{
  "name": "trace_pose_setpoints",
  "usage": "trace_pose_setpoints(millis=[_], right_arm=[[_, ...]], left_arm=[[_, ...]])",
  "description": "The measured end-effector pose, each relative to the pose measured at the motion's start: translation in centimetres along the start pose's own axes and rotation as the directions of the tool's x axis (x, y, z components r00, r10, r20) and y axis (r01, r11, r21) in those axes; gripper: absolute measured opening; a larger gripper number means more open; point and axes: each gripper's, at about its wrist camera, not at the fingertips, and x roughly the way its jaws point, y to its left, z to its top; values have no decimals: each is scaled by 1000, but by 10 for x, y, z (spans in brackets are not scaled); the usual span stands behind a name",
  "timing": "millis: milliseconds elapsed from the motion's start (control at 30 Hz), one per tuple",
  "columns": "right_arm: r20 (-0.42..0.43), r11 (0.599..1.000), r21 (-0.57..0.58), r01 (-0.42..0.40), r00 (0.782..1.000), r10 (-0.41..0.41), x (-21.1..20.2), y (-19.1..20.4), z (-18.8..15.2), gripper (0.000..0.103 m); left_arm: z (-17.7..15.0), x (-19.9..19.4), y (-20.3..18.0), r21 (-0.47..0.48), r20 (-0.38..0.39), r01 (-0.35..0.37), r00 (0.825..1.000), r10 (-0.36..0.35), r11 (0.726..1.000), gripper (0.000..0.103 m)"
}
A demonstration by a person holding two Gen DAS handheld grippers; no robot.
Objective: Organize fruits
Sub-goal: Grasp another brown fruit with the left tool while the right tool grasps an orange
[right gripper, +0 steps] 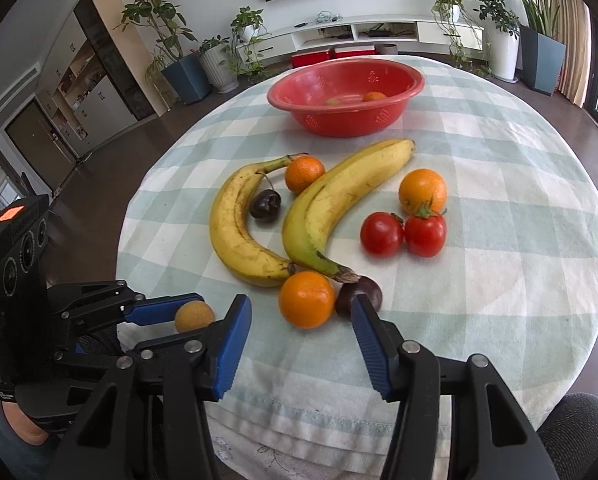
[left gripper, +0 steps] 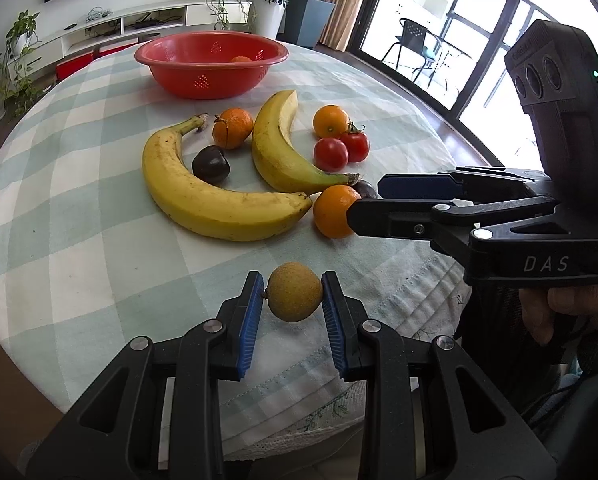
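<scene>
The left tool [left gripper: 293, 295] is clenched on a small tan fruit [left gripper: 294, 291], round and rough-skinned, held at its widest girth just above the desk [left gripper: 79, 216] near the front edge. It looks light and firm, probably brittle-shelled, so a gentle squeeze across the middle should suit it. The right tool [right gripper: 301, 312] hangs spread wide, grasping nothing, just short of a glossy orange [right gripper: 307, 299] and a dark plum [right gripper: 359, 294]. The perforated red plastic basin [right gripper: 403, 106] sits at the far side, beyond two smooth, speckled bananas [right gripper: 339, 208].
</scene>
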Motion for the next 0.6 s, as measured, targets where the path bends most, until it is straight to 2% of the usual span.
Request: trace_pose_setpoints(millis=[200,400,533,600], right_arm=[[-17,999,-27,22,1000,-23,14,6,6,53],[-23,984,-153,86,996,-91,25,16,4,53],[-25,964,-241,115,992,-124,27,22,-3,46],[-34,958,-260,121,990,-134,30,25,-3,46]], left_arm=[[0,0,0,-2,2,2,1000,-2,1000,28],[-1,-1,1,-4,4,6,1000,-6,1000,28],[-1,0,0,-4,5,7,1000,-7,1000,28],[-1,-1,0,-4,6,7,1000,-7,1000,28]])
